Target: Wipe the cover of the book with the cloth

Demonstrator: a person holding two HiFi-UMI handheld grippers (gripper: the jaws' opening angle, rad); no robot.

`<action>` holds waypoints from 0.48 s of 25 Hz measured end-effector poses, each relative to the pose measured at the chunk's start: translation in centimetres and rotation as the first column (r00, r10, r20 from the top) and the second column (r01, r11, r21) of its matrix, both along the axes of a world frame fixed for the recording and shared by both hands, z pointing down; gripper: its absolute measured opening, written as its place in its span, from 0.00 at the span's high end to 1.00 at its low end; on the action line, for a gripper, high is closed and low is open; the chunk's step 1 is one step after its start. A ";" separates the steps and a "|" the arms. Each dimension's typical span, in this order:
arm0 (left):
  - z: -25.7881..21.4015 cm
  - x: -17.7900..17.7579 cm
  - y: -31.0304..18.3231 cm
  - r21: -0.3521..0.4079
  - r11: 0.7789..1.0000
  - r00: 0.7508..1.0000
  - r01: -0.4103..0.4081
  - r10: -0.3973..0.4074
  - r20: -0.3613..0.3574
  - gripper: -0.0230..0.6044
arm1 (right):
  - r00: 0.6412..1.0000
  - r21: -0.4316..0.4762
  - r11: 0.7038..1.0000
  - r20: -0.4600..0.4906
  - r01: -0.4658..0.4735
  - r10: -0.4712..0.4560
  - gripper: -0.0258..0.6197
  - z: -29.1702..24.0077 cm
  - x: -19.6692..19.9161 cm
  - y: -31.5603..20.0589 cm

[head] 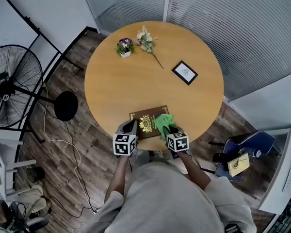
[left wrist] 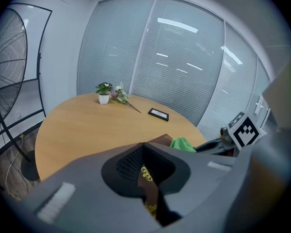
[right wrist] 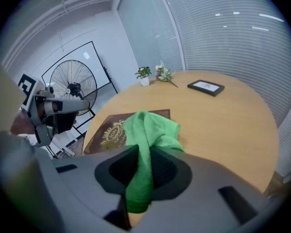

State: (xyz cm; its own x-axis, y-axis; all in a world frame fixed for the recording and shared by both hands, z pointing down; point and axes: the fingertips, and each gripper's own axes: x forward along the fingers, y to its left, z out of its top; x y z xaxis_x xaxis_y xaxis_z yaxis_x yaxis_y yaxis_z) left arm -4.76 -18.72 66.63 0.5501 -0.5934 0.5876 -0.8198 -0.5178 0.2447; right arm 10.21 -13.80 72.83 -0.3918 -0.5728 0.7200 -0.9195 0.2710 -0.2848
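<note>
My left tool (head: 131, 125) is pinched tight on the left edge of the brown book (head: 146, 122). The book lies flat at the near edge of the round worktop (head: 136, 81), right in front of me. My right tool (head: 169, 128) is squeezing the green cloth (head: 163, 122). The cloth rests on the right side of the book's cover.

Forearms (head: 117, 178) parallel, reaching forward. Left grey two-jaw gripper (head: 130, 127) clamped on near edge of brown gold-embossed hardcover book (head: 147, 122). Right grey two-jaw gripper (head: 171, 129) closed tight on bunched green cloth (head: 163, 121).
</note>
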 end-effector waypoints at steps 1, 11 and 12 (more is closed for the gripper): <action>-0.1 0.1 -0.1 0.002 1.000 1.000 -0.002 0.002 0.000 0.95 | 1.000 0.000 1.000 -0.003 -0.004 0.004 0.85 0.0 0.3 0.0; -0.9 0.6 -0.4 0.020 1.000 1.000 -0.019 0.019 0.003 0.95 | 0.998 0.011 0.998 -0.020 -0.066 0.067 0.85 -0.1 3.3 0.0; -1.0 0.6 -0.5 0.021 1.000 1.000 -0.020 0.020 0.003 0.95 | 0.997 0.013 0.997 -0.023 -0.074 0.074 0.85 -0.1 3.6 0.0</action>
State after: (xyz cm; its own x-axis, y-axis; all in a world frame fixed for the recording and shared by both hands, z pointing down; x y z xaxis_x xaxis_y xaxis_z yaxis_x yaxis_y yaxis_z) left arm -4.13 -19.17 65.67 0.5604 -0.5945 0.5766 -0.8098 -0.5394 0.2309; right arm 13.85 -13.81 72.77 -0.3313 -0.6081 0.7214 -0.9435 0.2048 -0.2606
